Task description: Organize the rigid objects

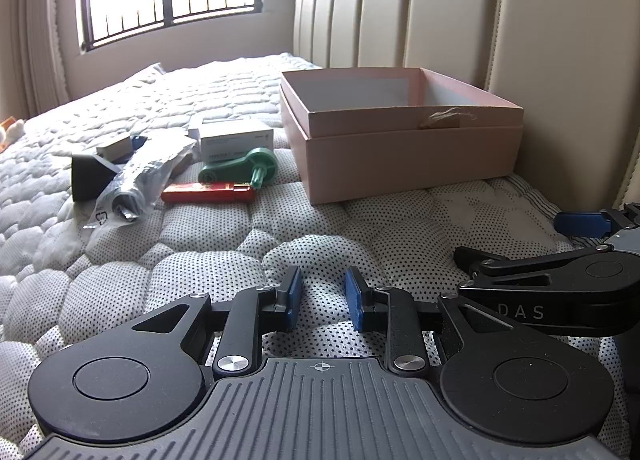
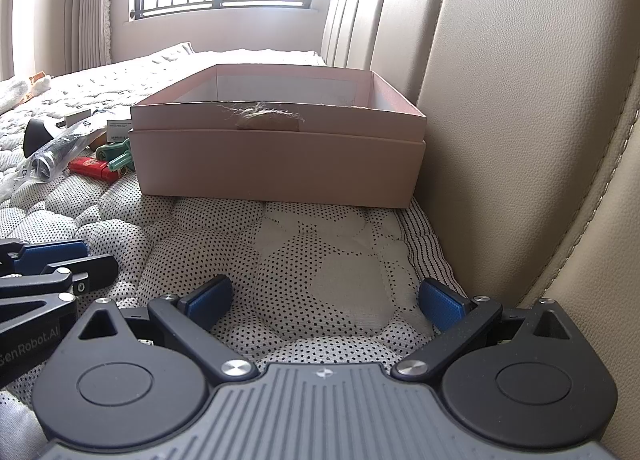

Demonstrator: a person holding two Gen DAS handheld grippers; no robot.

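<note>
We sit at the start, left gripper (image 1: 323,296) jaws narrowly parted, right gripper (image 2: 325,302) jaws wide, both empty, clutter like the red lighter (image 1: 207,192) ahead-left of the left jaws beside the pink box (image 1: 412,151), needing a reach.

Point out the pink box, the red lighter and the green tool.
pink box (image 1: 412,163), left wrist view, front wall.
red lighter (image 1: 206,192), left wrist view, middle of body.
green tool (image 1: 240,167), left wrist view, flat arm.
</note>
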